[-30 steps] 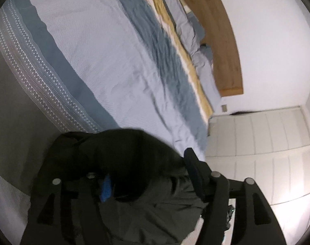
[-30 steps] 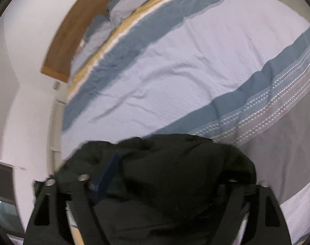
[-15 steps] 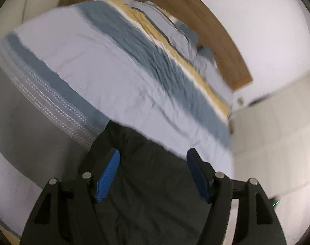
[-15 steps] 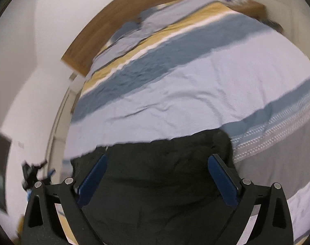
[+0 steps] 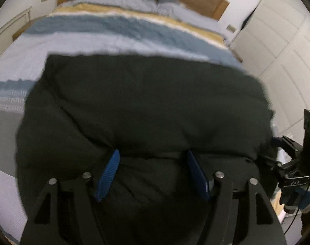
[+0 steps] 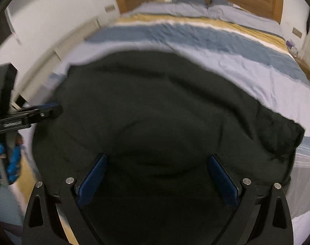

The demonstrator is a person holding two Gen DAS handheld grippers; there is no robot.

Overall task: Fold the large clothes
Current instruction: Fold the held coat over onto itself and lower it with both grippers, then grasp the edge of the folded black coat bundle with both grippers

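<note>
Your left wrist camera is looking forward between its jaws from close above the dark garment (image 5: 146,110), facing up the bed (image 5: 122,28) toward the headboard (image 5: 206,4), with the wardrobe (image 5: 281,51) at its right. Your right wrist camera is facing the same way from just as near, sitting further right. Both are sharing the garment, the striped bedding and the headboard, and each is catching the other gripper at its edge.
</note>
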